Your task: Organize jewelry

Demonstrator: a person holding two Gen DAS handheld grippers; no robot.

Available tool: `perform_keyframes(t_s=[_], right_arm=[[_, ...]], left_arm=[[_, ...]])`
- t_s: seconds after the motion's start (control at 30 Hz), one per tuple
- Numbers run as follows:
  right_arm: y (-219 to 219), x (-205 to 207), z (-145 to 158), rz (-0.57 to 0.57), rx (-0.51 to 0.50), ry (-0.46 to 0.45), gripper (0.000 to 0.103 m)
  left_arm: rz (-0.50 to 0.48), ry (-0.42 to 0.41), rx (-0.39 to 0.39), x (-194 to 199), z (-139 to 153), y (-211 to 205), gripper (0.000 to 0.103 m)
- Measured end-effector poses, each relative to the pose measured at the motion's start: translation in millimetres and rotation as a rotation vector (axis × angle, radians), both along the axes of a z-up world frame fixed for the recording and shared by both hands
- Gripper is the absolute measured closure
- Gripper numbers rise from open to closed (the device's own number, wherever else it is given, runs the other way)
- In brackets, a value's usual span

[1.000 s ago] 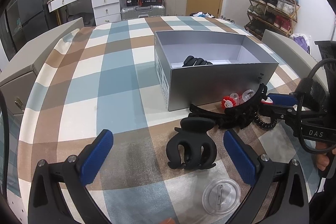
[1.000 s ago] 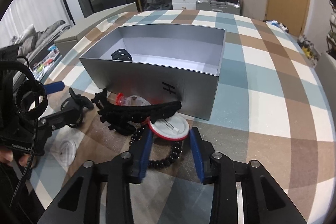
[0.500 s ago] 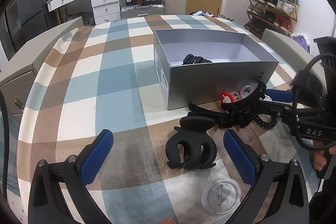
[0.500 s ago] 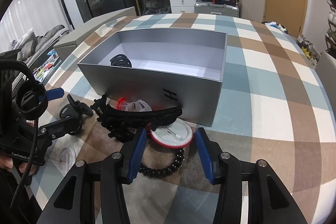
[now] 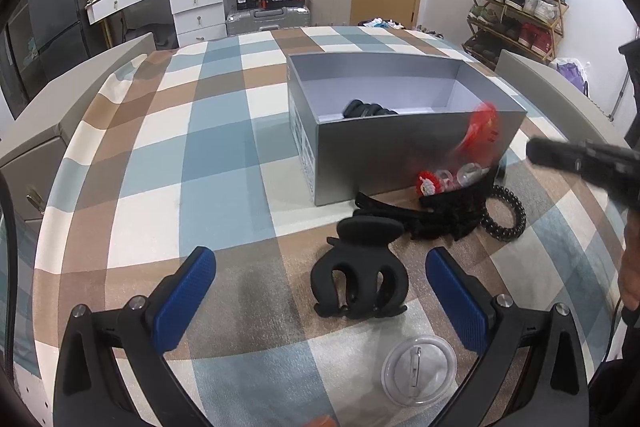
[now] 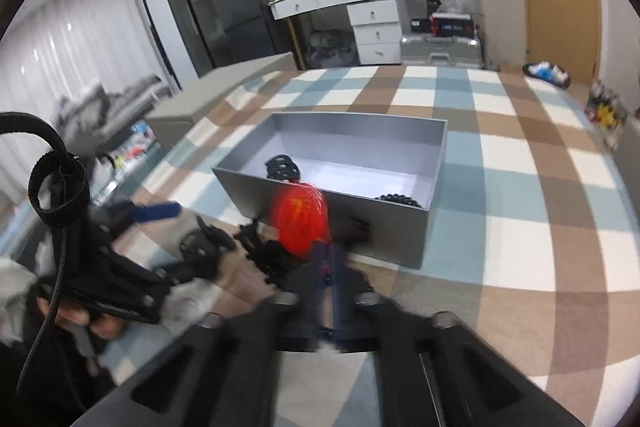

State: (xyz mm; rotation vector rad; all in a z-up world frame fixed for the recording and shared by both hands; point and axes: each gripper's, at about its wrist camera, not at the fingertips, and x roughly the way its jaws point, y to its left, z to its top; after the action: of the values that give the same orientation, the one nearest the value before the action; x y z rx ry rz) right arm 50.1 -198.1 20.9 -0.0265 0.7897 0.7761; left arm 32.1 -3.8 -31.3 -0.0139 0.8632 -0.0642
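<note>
My right gripper (image 6: 329,259) is shut on a red round badge (image 6: 299,219) and holds it in the air in front of the grey box (image 6: 424,223); the badge shows blurred in the left wrist view (image 5: 482,131). My left gripper (image 5: 320,291) is open, its fingers either side of a black claw clip (image 5: 358,267) on the checked tablecloth. Beside the grey box (image 5: 400,151) lie a black headband (image 5: 424,215), a black coil hair tie (image 5: 503,213) and clear clips with a red flower (image 5: 428,183). A black clip (image 5: 362,109) lies inside the box.
A clear round badge (image 5: 419,369) lies on the cloth near my left gripper's right finger. Black beads (image 6: 396,201) lie inside the box by its near wall. Grey chair backs stand at both table sides. A shoe rack (image 5: 516,7) stands at the far right.
My right gripper has closed on the red badge and lifted it off the cloth, up toward the box. The coil hair tie stays on the cloth. My left gripper has not moved.
</note>
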Motion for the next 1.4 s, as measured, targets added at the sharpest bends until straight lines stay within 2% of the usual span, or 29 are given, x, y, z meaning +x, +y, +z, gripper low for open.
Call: perform_keyframes(t_s=[0.13, 0.17, 0.33, 0.4, 0.47, 0.53, 0.63, 0.67, 0.7, 0.73, 0.77, 0.87, 0.93, 1.03, 1.07, 1.2, 1.4], right_arm=[[0.0, 2.9, -4.3, -0.017, -0.034, 0.007, 0.100], [1.2, 3.0, -5.3, -0.016, -0.038, 0.009, 0.097], [7.6, -0.8, -7.7, 0.029, -0.033, 0.031, 0.094], [12.6, -4.3, -9.8, 0.039, -0.055, 0.018, 0.077], [14.9, -3.9, -13.6, 0.019, -0.096, 0.013, 0.066], [13.6, 0.9, -19.7, -0.008, -0.127, 0.030, 0.064], [10.1, 6.6, -27.6, -0.019, -0.172, 0.080, 0.060], [9.6, 7.2, -29.1, -0.017, -0.182, 0.090, 0.059], [8.8, 7.0, -29.7, -0.019, -0.188, 0.090, 0.059], [9.2, 6.3, -30.5, -0.018, -0.201, 0.087, 0.059], [10.6, 5.7, -32.4, -0.022, -0.227, 0.082, 0.059], [12.7, 4.8, -37.3, -0.030, -0.267, 0.076, 0.070], [14.3, 2.9, -37.3, -0.038, -0.288, 0.054, 0.074], [16.6, -0.2, -38.3, -0.034, -0.319, 0.021, 0.086], [16.6, -0.5, -38.6, -0.018, -0.309, 0.030, 0.094], [17.4, -1.7, -37.5, -0.009, -0.316, 0.035, 0.095], [9.1, -3.8, -22.7, 0.015, -0.263, 0.041, 0.095]], left_arm=[[-0.015, 0.026, -0.002, 1.3, -3.1, -1.9, 0.001], [-0.015, 0.028, 0.000, 1.4, -3.4, -1.9, 0.001], [-0.029, 0.044, -0.014, 1.3, -4.2, -0.5, 0.001], [-0.029, 0.046, -0.015, 0.9, -3.8, 0.3, 0.001], [-0.030, 0.044, -0.027, 0.2, -2.6, 2.2, 0.001], [-0.040, 0.040, -0.040, -1.0, -1.3, 2.9, 0.003], [-0.058, 0.048, -0.037, -1.3, -1.3, 1.6, 0.022], [-0.063, 0.053, -0.035, -1.0, -1.7, 0.7, 0.034], [-0.068, 0.058, -0.034, -0.9, -2.3, -0.1, 0.048], [-0.078, 0.061, -0.041, -1.1, -2.8, -0.8, 0.057], [-0.083, 0.061, -0.044, -1.1, -2.6, -1.1, 0.061], [-0.094, 0.035, -0.032, -3.7, 0.0, -3.9, 0.061], [-0.097, 0.023, -0.032, -4.5, 2.5, -4.0, 0.061], [-0.091, 0.010, -0.043, -4.3, 5.0, -1.5, 0.061], [-0.089, 0.008, -0.048, -4.3, 5.4, -0.3, 0.061], [-0.079, 0.000, -0.055, -3.6, 7.1, 2.6, 0.061], [-0.067, -0.030, -0.071, -5.5, 12.9, 5.9, 0.061]])
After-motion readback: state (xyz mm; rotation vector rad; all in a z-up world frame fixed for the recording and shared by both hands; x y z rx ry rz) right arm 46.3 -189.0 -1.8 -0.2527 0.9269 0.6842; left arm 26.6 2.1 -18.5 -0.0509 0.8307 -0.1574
